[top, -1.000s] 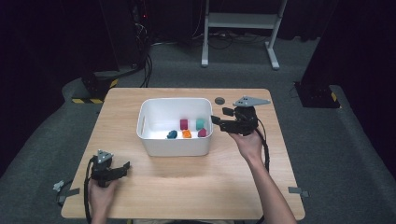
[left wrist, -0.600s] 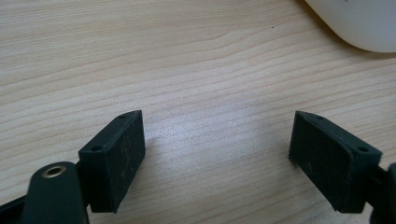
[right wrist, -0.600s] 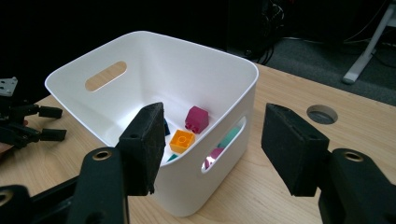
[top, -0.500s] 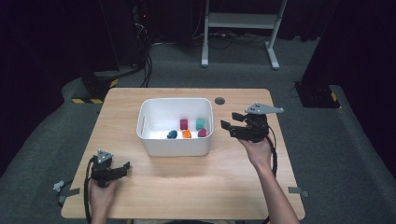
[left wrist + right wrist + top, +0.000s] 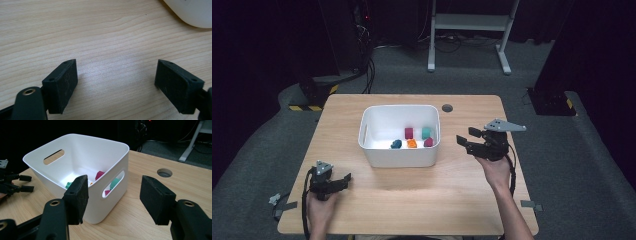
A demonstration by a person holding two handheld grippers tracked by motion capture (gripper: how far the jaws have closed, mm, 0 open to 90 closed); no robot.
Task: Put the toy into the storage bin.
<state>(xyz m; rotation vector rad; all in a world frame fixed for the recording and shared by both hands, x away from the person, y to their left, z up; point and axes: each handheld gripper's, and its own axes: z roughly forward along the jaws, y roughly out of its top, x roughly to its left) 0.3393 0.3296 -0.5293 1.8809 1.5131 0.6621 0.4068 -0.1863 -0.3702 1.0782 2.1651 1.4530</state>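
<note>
A white bin stands mid-table with several small coloured pieces inside: a maroon block, a teal block, a blue piece, an orange piece and a magenta piece. My right gripper hovers just right of the bin, open and holding nothing, pointing at its handled side. In the right gripper view the bin sits behind the spread jaws of my right gripper. My left gripper rests open near the front left, over bare wood.
The wooden table has a round cable hole behind the bin's right corner. A corner of the bin edges into the left gripper view. Dark floor, a white desk frame and cables lie beyond the far edge.
My right gripper has drawn back from the bin's right rim, moving right and toward the person, still open. The left gripper has not moved.
</note>
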